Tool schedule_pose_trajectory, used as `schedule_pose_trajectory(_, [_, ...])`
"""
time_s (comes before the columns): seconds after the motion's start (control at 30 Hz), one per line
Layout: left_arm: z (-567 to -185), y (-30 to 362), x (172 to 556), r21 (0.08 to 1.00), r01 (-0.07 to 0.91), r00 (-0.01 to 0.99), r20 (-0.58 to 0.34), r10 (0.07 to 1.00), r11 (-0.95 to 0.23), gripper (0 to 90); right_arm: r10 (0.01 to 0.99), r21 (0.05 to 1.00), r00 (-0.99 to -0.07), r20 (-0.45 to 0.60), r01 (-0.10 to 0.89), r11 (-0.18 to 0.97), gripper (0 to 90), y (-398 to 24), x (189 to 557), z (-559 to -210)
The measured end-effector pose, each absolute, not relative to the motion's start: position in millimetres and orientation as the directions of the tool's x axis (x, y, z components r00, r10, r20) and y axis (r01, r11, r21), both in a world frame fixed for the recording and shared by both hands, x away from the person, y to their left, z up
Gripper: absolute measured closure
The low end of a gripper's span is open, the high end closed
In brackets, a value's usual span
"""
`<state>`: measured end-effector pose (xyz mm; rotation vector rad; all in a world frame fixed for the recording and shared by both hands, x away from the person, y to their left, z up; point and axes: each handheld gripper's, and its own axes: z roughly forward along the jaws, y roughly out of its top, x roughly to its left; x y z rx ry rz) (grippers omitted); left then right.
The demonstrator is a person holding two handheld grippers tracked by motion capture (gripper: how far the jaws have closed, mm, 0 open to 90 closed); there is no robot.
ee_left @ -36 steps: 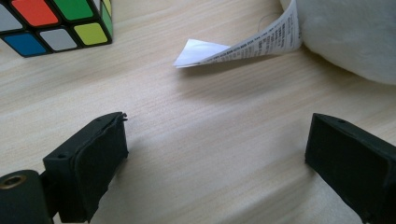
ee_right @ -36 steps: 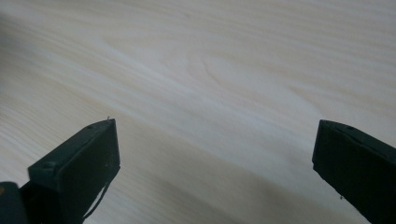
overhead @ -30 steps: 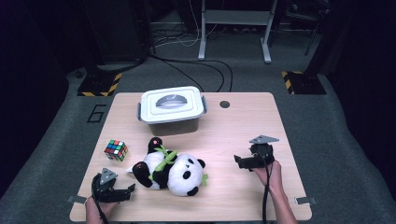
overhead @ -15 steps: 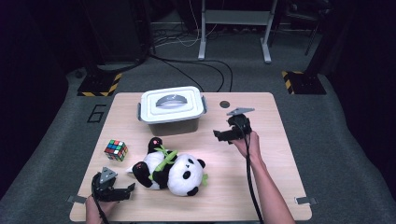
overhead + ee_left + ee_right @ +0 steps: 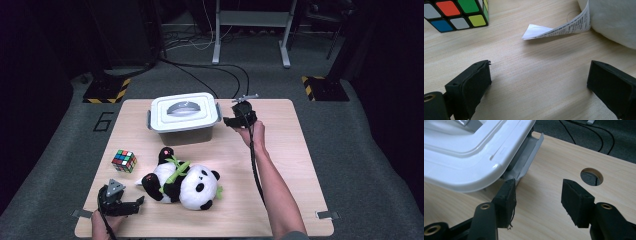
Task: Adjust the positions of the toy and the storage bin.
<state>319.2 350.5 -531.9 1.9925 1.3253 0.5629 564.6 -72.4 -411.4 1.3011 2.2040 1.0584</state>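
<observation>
Left tool (image 5: 131, 205): lower left of the high view, low over the bench (image 5: 300, 165), jaws spread wide and released; nothing lies between them.
Left tool's own view: bare wood between the two black jaws; a cube (image 5: 456, 11) in the upper left corner, a paper tag (image 5: 559, 27) curling out from white plush at the upper right.
Cube: left of centre in the high view (image 5: 124, 161), on the bench, just beyond the left tool and apart from the panda.
Panda (image 5: 182, 180): centre of the high view, lying on its side on the bench, a green ribbon around its body; its tag end points toward the left tool.
Box (image 5: 184, 117): upper centre of the high view, on the far part of the bench, white lid (image 5: 474, 152) closed on top with a grey handle set in it.
Latch (image 5: 529, 157): grey flap on the box's end, seen in the upper middle of the right tool's view, just beyond the left-hand jaw.
Right tool (image 5: 231, 121): right of the box in the high view, held by a hand with the forearm reaching up from the bottom edge; its tips are just beside the box's right end.
Right tool's state: jaws have just been closing and stand half apart, clamped on nothing; one jaw sits under the lid's corner by the latch, the other over bare wood.
Hole (image 5: 591, 176): round opening in the bench, upper right of the right tool's view.
</observation>
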Motion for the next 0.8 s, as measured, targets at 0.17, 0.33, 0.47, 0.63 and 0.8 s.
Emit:
schedule_pose_trajectory(0.17, [-532,351,319,0.726,0.633,0.4,-0.007,0.917,-0.27,5.3,0.85,0.752,-0.524,0.056,0.582,0.31,55.2,-56,579,-411])
schedule_pose_trajectory(0.33, [-532,351,319,0.727,0.633,0.4,-0.01,0.917,-0.268,5.3,0.858,0.73,-0.511,0.047,0.604,0.319,61.9,-45,587,-413])
schedule_pose_trajectory(0.47, [-532,351,319,0.727,0.633,0.399,-0.01,0.917,-0.268,5.3,0.856,0.724,-0.516,0.045,0.607,0.328,67.3,-44,589,-414])
schedule_pose_trajectory(0.63, [-532,351,319,0.727,0.632,0.398,-0.01,0.917,-0.267,5.3,0.872,0.719,-0.486,0.049,0.623,0.307,80.1,-36,588,-413])
schedule_pose_trajectory(0.8, [-532,351,319,0.727,0.631,0.399,-0.007,0.917,-0.269,5.3,0.881,0.746,-0.471,0.051,0.604,0.28,90.0,-36,585,-409])
